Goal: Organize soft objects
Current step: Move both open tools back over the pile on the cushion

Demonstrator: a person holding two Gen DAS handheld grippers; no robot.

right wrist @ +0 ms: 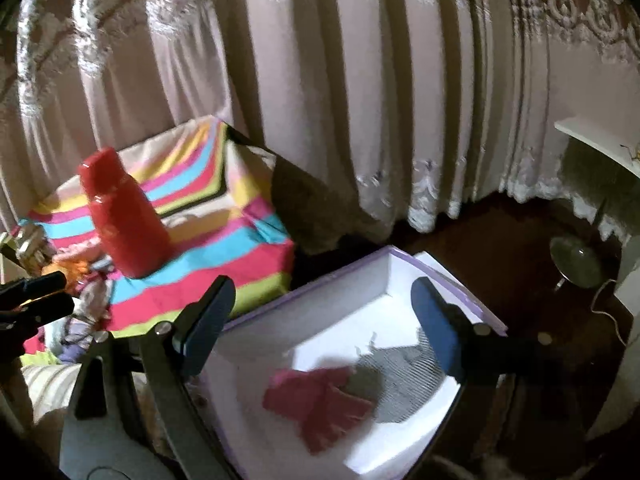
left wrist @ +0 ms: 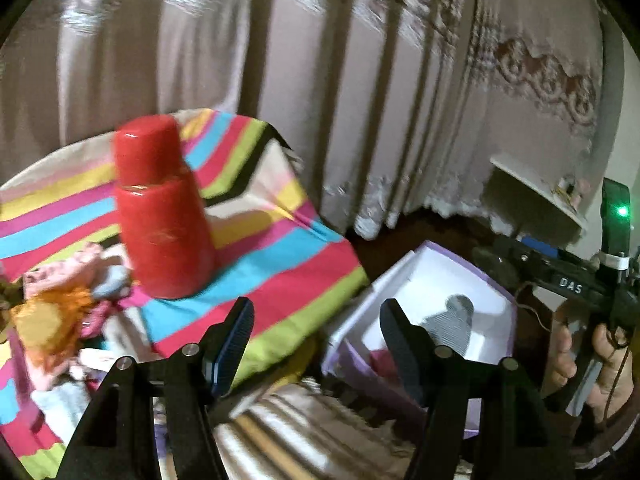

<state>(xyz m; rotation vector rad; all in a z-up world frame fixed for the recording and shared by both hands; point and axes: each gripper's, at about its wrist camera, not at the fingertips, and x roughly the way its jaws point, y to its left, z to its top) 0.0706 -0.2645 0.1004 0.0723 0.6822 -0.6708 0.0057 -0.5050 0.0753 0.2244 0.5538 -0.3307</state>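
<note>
Both claws wide, nothing between the jaws: right claw over the box, left claw between box and striped surface. Pink cloth and grey cloth lie flat in the box, touching. Pink's long axis looks to run near-right to far-left, though blur makes this unsure. Likely next: the clothes pile at the surface's near-left. Approach low, pinch one item only, and keep clear of the red bottle beside it.
</note>
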